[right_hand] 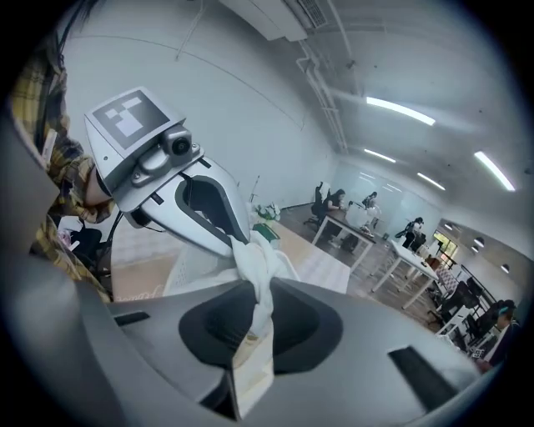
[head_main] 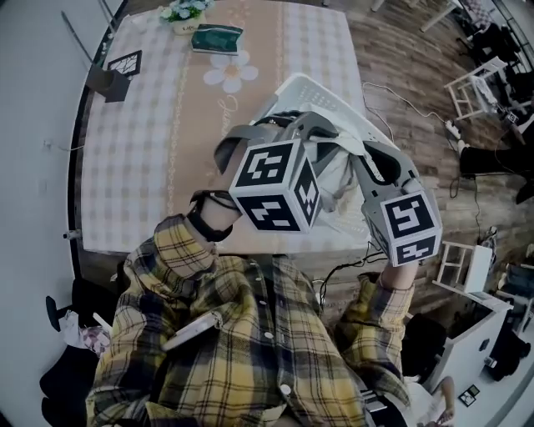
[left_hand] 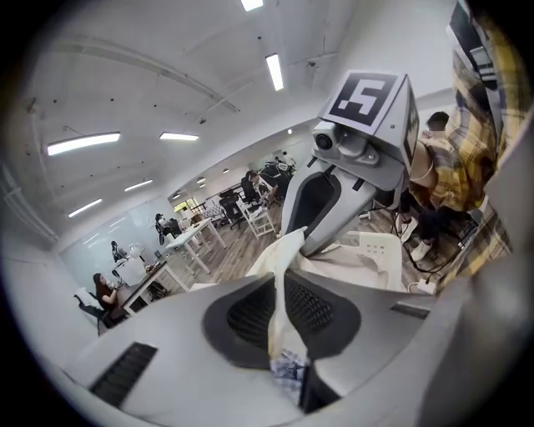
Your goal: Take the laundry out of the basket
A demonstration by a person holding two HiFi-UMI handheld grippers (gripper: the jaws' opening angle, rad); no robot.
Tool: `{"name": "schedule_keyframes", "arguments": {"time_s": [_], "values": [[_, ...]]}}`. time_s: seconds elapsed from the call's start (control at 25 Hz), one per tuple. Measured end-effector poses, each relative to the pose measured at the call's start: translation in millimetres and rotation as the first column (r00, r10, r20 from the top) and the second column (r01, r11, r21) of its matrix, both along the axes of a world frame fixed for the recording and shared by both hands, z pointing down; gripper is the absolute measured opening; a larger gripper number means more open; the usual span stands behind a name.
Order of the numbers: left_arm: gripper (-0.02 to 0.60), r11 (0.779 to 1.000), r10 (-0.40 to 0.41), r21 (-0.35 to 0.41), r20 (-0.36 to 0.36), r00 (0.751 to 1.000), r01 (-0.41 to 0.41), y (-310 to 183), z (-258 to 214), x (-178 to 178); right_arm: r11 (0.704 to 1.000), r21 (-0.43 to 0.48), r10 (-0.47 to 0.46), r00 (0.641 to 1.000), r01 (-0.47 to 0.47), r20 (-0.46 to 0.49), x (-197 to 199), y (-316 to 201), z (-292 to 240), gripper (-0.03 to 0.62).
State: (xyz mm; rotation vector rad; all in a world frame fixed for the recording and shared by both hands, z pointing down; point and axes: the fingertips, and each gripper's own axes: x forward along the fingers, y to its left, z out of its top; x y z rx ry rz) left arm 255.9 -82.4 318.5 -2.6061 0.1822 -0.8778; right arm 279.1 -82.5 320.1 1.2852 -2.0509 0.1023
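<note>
**Hidden or unclear.** In the head view the marker cubes of both tools cover most of the basket (head_main: pixel 329 93). Only its white far rim and right wall show, so its contents cannot be read. The tips of both tools are masked there as well.

**Surroundings, referenced to the basket.**
- Well to its left on the checked surface (head_main: pixel 142 150) stands a marker card (head_main: pixel 125 62).
- Beyond its far-left corner are a flower print (head_main: pixel 231 73), a green box (head_main: pixel 217 37) and a small flower pot (head_main: pixel 185 12).
- On its near side is the person's plaid shirt (head_main: pixel 250 334).
- To its right, on the wood floor, stand white chairs (head_main: pixel 477 83).

**Left tool** (left_hand: pixel 280 288). The jaws are nearly together, clamped on a fold of the laundry (left_hand: pixel 277 321). This is a cream cloth that runs up between the pads and on to the other tool.

**Right tool** (right_hand: pixel 254 300). The jaws are likewise nearly together, pinching a bunched white fold of the same cloth.

**Laundry position.** The two tools face each other tip to tip above the basket, with the laundry gathered between them. Whether its lower end is inside the basket cannot be told.
</note>
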Motion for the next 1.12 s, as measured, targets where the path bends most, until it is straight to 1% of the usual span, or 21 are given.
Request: {"name": "schedule_keyframes", "arguments": {"time_s": [0.24,0.44,0.64,0.76,0.92,1.04,1.12], "values": [[0.055,0.999,-0.013,0.038,-0.078,0.997,0.016,-6,-36,-50,0.996,0.091,0.014,1.000,-0.015,0.007,-50,-10,-41,0.067],[0.055,0.997,-0.020,0.070,-0.142,0.990,0.031,-13,-68,-98,0.985,0.169,0.012,1.000,-0.015,0.019,-98,-17,-75,0.067],[0.055,0.992,-0.042,0.106,-0.184,0.982,0.063,-20,-92,-150,0.976,0.219,-0.008,1.000,0.007,0.007,-153,-23,-104,0.067],[0.055,0.988,-0.075,0.118,-0.214,0.974,0.102,-26,-104,-186,0.967,0.254,-0.038,0.999,0.037,0.001,-189,-30,-118,0.066],[0.055,0.978,-0.125,0.136,-0.220,0.967,0.157,-35,-110,-236,0.960,0.268,-0.089,0.996,0.082,0.014,-238,-39,-122,0.067],[0.055,0.969,-0.168,0.144,-0.202,0.965,0.199,-42,-107,-270,0.954,0.275,-0.137,0.990,0.122,0.035,-273,-46,-120,0.067],[0.055,0.957,-0.218,0.152,-0.181,0.959,0.247,-50,-102,-298,0.945,0.278,-0.191,0.981,0.171,0.044,-302,-55,-116,0.066]]}}
